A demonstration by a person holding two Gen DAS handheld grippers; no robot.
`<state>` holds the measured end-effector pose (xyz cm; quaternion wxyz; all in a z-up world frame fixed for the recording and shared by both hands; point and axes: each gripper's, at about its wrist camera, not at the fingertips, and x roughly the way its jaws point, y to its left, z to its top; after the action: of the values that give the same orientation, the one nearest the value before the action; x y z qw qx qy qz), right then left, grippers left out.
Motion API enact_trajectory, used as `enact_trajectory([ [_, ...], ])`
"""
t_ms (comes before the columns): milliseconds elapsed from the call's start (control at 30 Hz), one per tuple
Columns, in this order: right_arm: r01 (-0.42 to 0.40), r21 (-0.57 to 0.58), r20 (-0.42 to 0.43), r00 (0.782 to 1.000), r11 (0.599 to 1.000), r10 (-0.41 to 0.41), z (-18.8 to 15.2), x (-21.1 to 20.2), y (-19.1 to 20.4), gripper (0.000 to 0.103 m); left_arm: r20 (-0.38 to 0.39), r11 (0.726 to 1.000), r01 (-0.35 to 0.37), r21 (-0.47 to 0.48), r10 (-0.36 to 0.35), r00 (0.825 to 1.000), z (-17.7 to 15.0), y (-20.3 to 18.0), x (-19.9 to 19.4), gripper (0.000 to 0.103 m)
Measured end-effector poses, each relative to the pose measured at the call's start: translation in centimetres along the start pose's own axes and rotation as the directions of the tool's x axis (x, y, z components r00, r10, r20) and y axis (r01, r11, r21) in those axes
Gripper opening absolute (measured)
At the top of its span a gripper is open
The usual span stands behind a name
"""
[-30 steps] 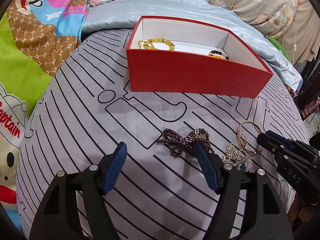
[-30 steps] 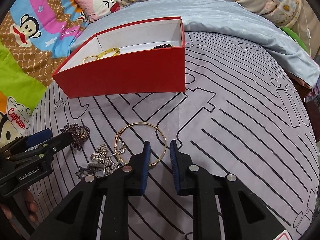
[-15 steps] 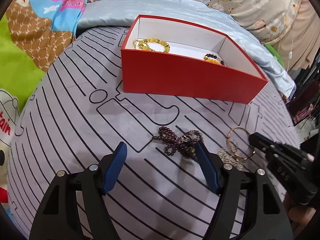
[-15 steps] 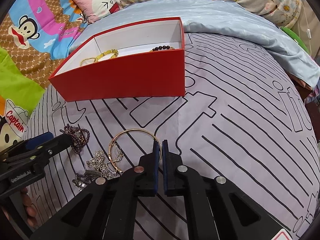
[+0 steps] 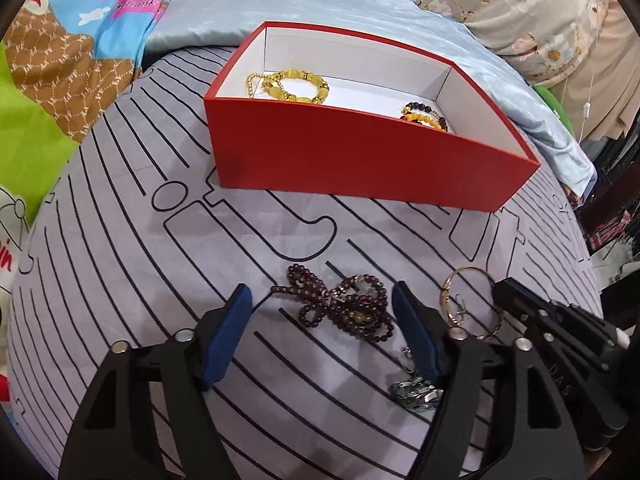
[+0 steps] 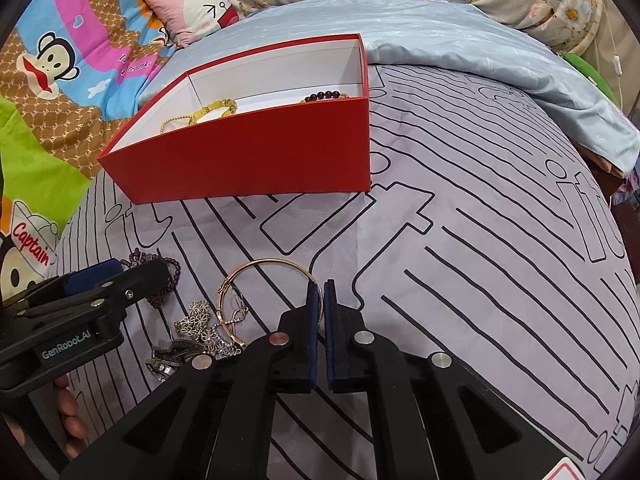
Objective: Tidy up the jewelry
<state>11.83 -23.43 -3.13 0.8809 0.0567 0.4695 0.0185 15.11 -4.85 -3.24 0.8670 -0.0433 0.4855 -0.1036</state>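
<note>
A dark red bead necklace [image 5: 348, 312] lies bunched on the grey lined cloth, between the fingers of my left gripper [image 5: 320, 292]. Its jaws are closing and the pads stand apart from the beads. To the right lies a gold bangle [image 6: 272, 261], and my right gripper [image 6: 323, 286] is shut on its near right rim. A silver chain [image 6: 200, 322] is tangled beside the bangle. The red box [image 5: 360, 160] stands beyond, holding a yellow bead bracelet [image 5: 296, 86] and a dark bead bracelet [image 5: 424, 114].
The grey cloth [image 6: 480, 240] covers a rounded bed top. A pale blue sheet [image 6: 460, 40] lies behind the box, with cartoon bedding [image 6: 60, 60] at the left. A person's fingers [image 6: 68, 412] hold the left gripper's handle.
My right gripper's jaws came together on the bangle's rim. The left gripper shifted slightly, so the bead necklace now sits more squarely between its fingers.
</note>
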Motion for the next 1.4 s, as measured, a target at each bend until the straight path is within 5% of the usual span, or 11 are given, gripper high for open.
enact_trajectory([
  [400,-0.015,0.000,-0.002,1.000,1.000,0.015,-0.1,-0.2,0.5,0.002,-0.007,1.000,0.014,-0.006,-0.014,1.000,-0.1,1.8,-0.8,0.017],
  [1400,-0.045,-0.062,0.146,0.988,0.997,0.054,3.4,-5.3,2.5,0.001,0.113,0.999,0.029,0.014,-0.030,0.993,2.5,2.8,-6.1,0.015],
])
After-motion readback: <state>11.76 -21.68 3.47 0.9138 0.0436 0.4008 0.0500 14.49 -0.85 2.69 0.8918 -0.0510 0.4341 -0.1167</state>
